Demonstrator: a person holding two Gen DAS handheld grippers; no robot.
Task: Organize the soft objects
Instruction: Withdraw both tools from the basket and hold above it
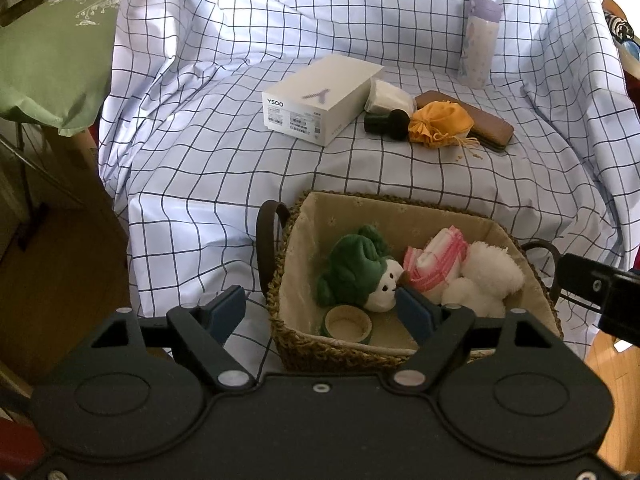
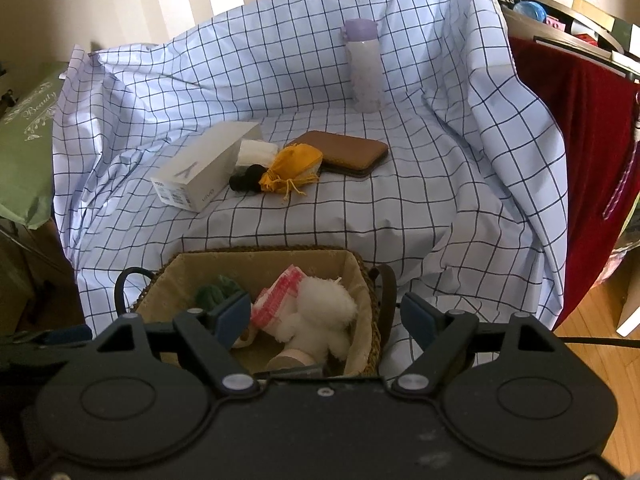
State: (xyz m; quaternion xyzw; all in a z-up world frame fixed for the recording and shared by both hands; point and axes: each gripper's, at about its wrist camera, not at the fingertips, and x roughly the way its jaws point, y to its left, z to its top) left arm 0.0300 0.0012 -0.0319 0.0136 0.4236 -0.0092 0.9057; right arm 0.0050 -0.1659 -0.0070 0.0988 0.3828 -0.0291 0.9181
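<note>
Pouch (image 1: 440,124) lying beyond basket (image 1: 304,344), between brush (image 1: 387,123) and wallet (image 1: 476,120). Both grippers, left (image 1: 322,310) and right (image 2: 326,316), hovering wide and empty over basket. Probably needing a pinch on the gathered neck, clearing the brush.

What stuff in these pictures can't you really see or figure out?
- Green plush toy: in the right wrist view, mostly hidden behind the right hand-held gripper's finger.
- Basket: near edge covered by the left hand-held gripper in the left wrist view.
- White box: small label print, too tiny to read.
- Brown case: near end hidden under the yellow pouch in the right wrist view.
</note>
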